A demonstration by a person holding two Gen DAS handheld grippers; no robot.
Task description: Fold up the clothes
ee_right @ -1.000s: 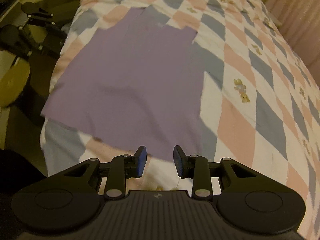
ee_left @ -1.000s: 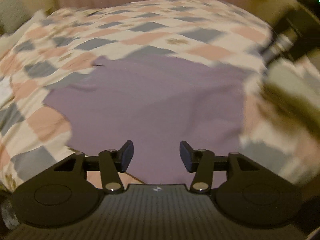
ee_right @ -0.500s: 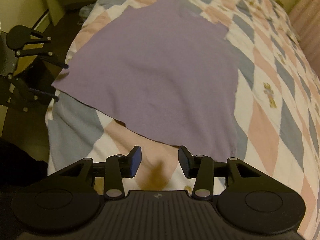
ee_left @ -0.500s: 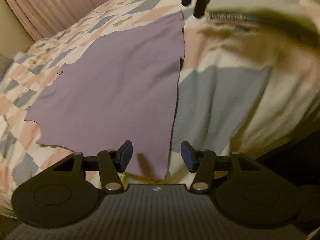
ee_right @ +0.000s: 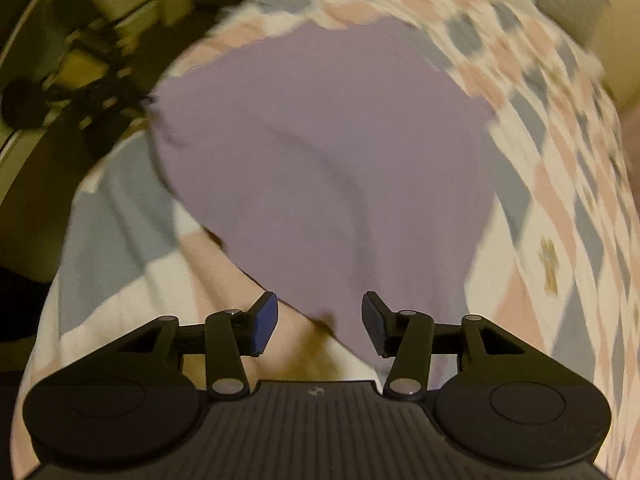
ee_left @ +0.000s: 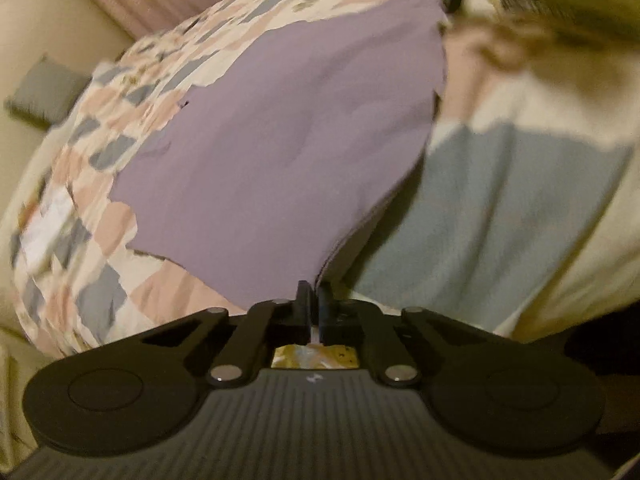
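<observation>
Left wrist view: half a sec ago my left gripper had its jaws apart above the corner; now they're together, clamped on the near corner of the purple garment. The cloth is thin, matte, smooth knit w/ soft ripples, lying flat on the bed quilt, a checked patchwork in pink, grey-blue and cream. Its long axis runs away from me toward upper right, straight edge along the bed's side.

Right wrist view: my right gripper sits lower and closer vs. earlier, jaws apart w/ blue pads, straddling the garment's near corner, not gripping. The fabric now bulges w/ a diagonal crease. The long axis runs from me toward upper left, where the left gripper shows blurred at the far corner.
</observation>
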